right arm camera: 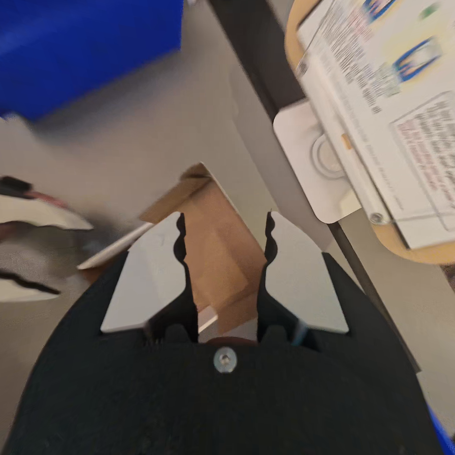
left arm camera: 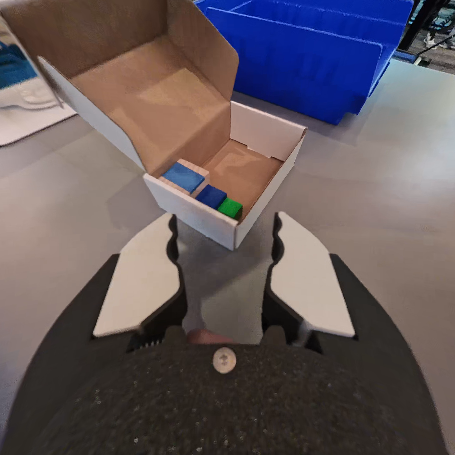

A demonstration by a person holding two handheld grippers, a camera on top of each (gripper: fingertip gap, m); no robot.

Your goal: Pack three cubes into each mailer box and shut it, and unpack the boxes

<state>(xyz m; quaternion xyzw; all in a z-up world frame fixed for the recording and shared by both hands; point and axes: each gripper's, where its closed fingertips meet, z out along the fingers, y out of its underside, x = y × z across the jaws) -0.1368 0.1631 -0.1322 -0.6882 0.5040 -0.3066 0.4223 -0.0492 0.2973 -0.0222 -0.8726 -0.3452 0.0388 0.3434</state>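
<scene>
In the left wrist view, at the far left edge, a white sheet point(left arm camera: 29, 115) lies on the grey table point(left arm camera: 369, 197). Right of it, filling the upper left of the frame, the raised lid point(left arm camera: 152, 81) of the white mailer box point(left arm camera: 204, 221) shows its brown inside. In the box's near-left corner, at mid-frame, three cubes sit in a row against the front wall: a light blue cube point(left arm camera: 183, 177), a dark blue cube point(left arm camera: 211, 196) touching it, and a green cube point(left arm camera: 230, 207) at the right end. The left gripper point(left arm camera: 224, 216) hovers just in front of the box at lower centre, its jaws set wide and empty. A blue bin point(left arm camera: 307, 61) stands in the upper right. With three cubes in and the lid up, the step in hand is, by my reading, either shutting the box or starting to unpack it; which one I cannot tell. Shutting would call for swinging the lid forward and tucking its flap; unpacking would call for a reach down onto the green cube. The right wrist view is blurred: blue bin upper left, the right gripper point(right arm camera: 224, 214) at centre, spread wide over brown cardboard point(right arm camera: 216, 246), gripping nothing as far as I can tell. A printed sheet point(right arm camera: 384, 103) in the upper right carries writing too smeared to read. No brand shows anywhere.
</scene>
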